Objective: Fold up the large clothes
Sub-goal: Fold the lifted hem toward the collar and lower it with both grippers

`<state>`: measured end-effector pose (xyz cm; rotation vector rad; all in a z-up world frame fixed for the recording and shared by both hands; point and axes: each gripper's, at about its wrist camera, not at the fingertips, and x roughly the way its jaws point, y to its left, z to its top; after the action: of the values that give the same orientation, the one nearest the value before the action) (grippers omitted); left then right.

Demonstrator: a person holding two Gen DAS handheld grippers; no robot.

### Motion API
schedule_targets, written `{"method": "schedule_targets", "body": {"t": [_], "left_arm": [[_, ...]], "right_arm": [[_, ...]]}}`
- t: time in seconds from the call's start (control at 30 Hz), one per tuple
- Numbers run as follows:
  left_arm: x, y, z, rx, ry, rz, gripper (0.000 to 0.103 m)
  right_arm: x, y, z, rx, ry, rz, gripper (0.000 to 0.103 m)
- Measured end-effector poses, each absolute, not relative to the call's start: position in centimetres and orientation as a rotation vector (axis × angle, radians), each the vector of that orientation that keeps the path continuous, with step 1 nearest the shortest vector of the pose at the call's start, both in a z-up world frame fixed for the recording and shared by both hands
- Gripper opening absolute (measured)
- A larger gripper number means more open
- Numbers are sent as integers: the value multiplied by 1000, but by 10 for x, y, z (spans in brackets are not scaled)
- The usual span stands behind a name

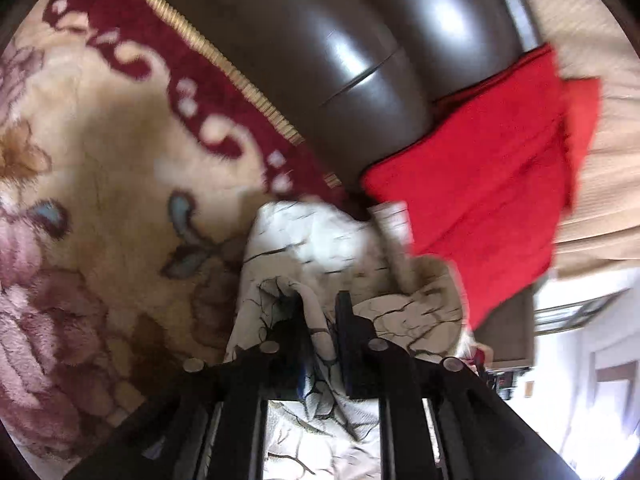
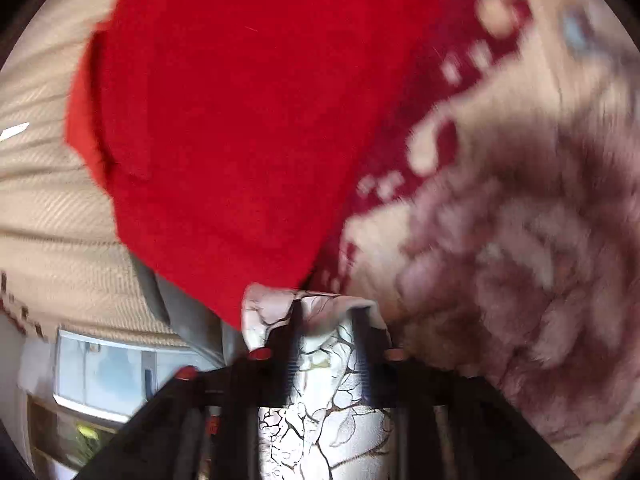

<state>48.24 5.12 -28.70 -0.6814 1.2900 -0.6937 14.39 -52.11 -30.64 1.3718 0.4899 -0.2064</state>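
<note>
A floral plush blanket [image 1: 100, 184] fills the left wrist view's left; only there a dark leather sofa [image 1: 360, 48] shows, top centre. A red cloth [image 2: 248, 120] dominates the right view. The white crackle-print garment [image 1: 316, 248] sits bottom centre, gathered between the left gripper [image 1: 320, 304] and right gripper [image 2: 326, 316]; whether either pinches it, I cannot tell.

My two wrist cameras each look forward and downward along their own gripper's fingers, very close to white patterned cloth [image 1: 320, 240]. Both views share the red cloth [image 2: 240, 120] and floral blanket [image 1: 100, 160] ahead.
</note>
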Motion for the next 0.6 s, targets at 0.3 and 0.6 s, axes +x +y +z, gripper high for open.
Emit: {"method": "schedule_targets", "body": {"t": [0.3, 0.6], "left_arm": [[425, 70, -196, -601, 940, -586, 87], [297, -65, -256, 308, 1013, -518, 87]], "right_arm": [[130, -435, -208, 964, 531, -66, 92], [137, -346, -238, 718, 771, -105, 64]]}}
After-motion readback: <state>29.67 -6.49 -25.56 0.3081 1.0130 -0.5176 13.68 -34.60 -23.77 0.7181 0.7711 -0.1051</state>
